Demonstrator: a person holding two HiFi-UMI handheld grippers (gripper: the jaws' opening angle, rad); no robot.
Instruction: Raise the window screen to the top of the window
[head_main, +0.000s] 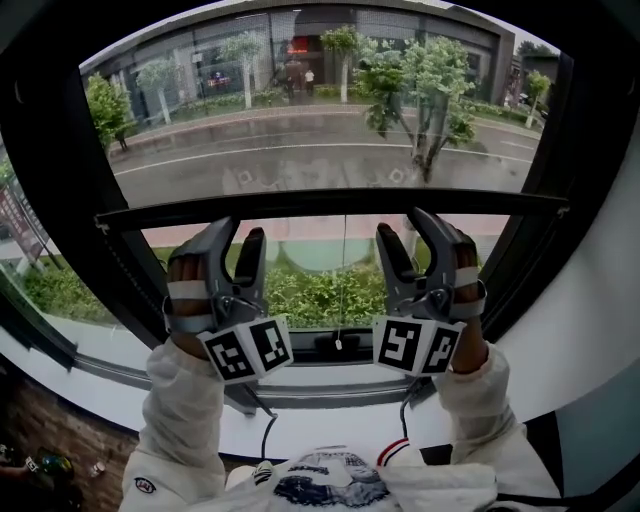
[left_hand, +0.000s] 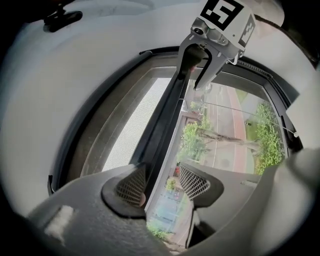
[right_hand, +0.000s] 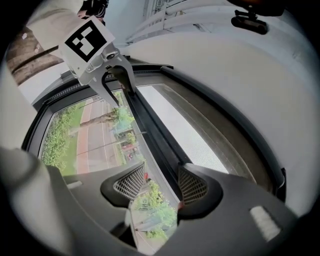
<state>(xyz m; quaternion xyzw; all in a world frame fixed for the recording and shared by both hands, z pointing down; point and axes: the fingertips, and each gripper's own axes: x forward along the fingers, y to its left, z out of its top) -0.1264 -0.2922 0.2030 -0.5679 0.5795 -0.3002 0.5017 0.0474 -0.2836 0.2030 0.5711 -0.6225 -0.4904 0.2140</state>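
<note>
The window screen's black bottom bar (head_main: 340, 203) runs level across the window at about mid height, with grey mesh (head_main: 330, 150) above it. Both grippers point up at it from below. My left gripper (head_main: 240, 230) stands open with its fingertips just under the bar. In the left gripper view the bar (left_hand: 167, 115) runs down to the left pad, with daylight between the pads of my left gripper (left_hand: 162, 185). My right gripper (head_main: 402, 224) is open too. In the right gripper view the bar (right_hand: 150, 130) lies against the right pad of my right gripper (right_hand: 160, 184).
A black window frame (head_main: 60, 190) surrounds the glass, above a white sill (head_main: 330, 420). A thin cord (head_main: 343, 270) hangs from the bar's middle to a small pull (head_main: 338, 343). White wall curves round both sides. Trees and a wet street lie outside.
</note>
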